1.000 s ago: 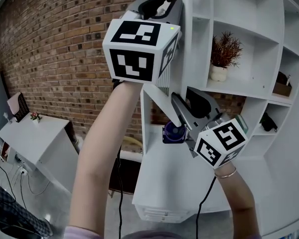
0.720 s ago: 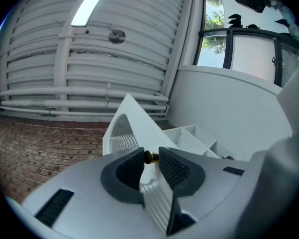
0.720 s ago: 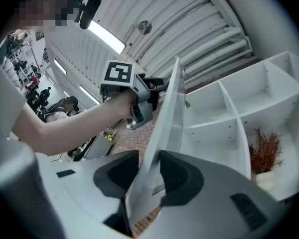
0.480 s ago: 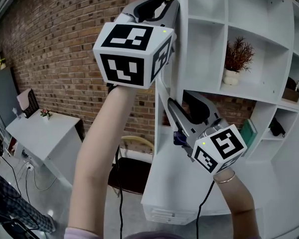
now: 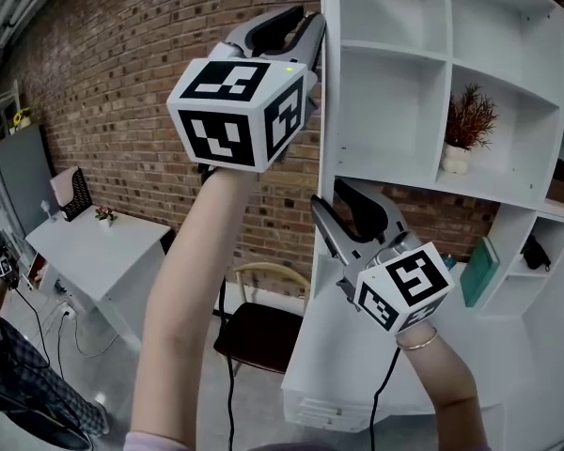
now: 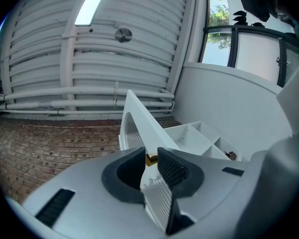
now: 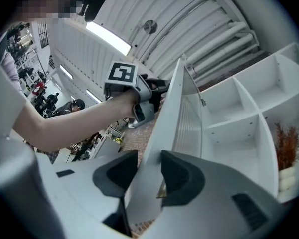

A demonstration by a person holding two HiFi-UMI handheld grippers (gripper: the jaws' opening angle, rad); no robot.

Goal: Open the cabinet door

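The person is holding the cabinet door [image 5: 334,365] by its edge with both grippers; the door is standing swung out from the white shelf cabinet [image 5: 395,50], so the head view is catching it almost edge-on, with the open compartments at its right. The left gripper [image 5: 305,22] is gripping the edge high up; its jaws have just been closing, and the ribbed panel is sitting between the two pads, which are pressing on it. The right gripper [image 5: 327,195] is gripping the same edge lower down; its jaws have just been opening a little, yet the door is filling the gap and touching both pads. Inside the cabinet a potted plant [image 5: 470,125] is standing on a shelf; a green book [image 5: 477,271] is leaning one level lower. Left of the door a brick wall [image 5: 122,83] is showing, with a chair [image 5: 263,332] and a white table [image 5: 94,252] before it.
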